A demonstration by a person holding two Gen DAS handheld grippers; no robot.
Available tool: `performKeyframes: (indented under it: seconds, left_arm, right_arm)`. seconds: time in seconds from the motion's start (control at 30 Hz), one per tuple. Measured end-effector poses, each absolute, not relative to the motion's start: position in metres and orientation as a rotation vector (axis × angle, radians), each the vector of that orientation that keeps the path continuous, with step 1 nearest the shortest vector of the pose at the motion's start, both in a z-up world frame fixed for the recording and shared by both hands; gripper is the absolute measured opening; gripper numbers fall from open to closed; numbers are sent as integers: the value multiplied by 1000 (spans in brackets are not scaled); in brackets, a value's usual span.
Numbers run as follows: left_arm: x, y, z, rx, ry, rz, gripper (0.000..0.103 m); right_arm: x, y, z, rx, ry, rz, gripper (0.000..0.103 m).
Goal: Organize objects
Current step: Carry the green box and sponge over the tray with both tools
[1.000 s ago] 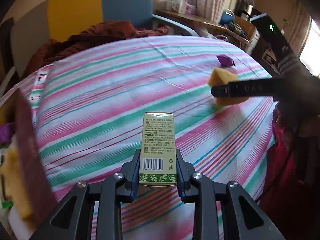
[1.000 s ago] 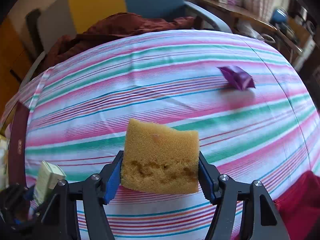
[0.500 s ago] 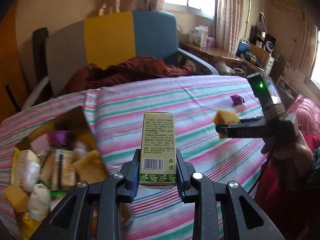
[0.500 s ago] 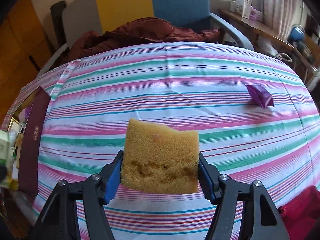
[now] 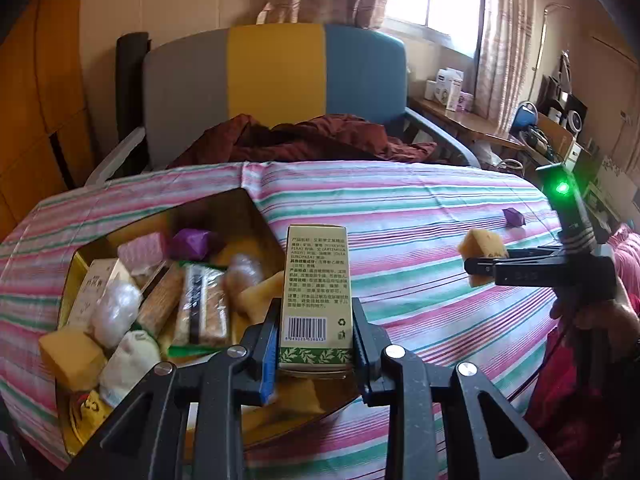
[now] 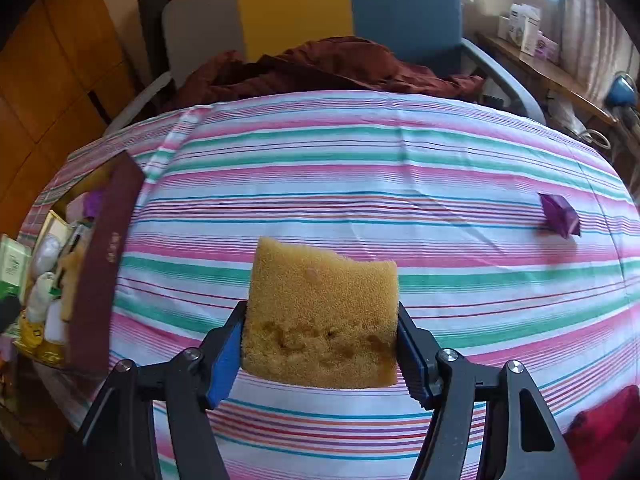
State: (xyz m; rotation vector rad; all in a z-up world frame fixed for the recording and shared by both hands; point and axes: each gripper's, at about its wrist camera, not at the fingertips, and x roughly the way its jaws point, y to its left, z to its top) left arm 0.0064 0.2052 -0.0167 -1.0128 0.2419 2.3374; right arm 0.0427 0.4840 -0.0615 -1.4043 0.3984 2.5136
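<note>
My left gripper point(image 5: 316, 344) is shut on an upright green and cream carton point(image 5: 317, 288), held above the right part of an open box point(image 5: 256, 216) full of packets and sponges. My right gripper point(image 6: 320, 348) is shut on a yellow sponge point(image 6: 322, 312), held above the striped tablecloth point(image 6: 360, 168). In the left wrist view the right gripper point(image 5: 486, 266) and its sponge point(image 5: 480, 246) are at the right. A purple wrapped piece point(image 6: 558, 214) lies on the cloth at the far right; it also shows in the left wrist view point(image 5: 514, 216).
The box point(image 6: 100, 248) stands at the table's left edge with a dark red outer wall. A chair point(image 5: 276, 80) with a dark red garment point(image 5: 304, 140) stands behind the table. A cluttered desk point(image 5: 472, 120) is at the back right.
My left gripper has swung left with the carton, from over the bare cloth to over the open box. My right gripper has lifted and pulled back with the sponge.
</note>
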Motion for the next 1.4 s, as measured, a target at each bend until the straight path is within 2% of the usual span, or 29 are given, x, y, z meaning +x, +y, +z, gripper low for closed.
performKeyframes:
  seconds: [0.4,0.67,0.93,1.4]
  left_arm:
    - [-14,97,-12,-1055,34,2484,30]
    - [-13,30,-15,-1087,-75,2586,30]
    - [-16,47,-4,-1066,0,2623,30]
    - [-42,100,-11,-1084,68,2538,30]
  right_arm:
    - [20,369,-9,-1351,381,2830,69]
    - [-16,292,2,-1377,324,2999,69]
    - [-58,266,-8,-1430,274,2982,69]
    - [-92,283,-7,-1446,301,2947,69]
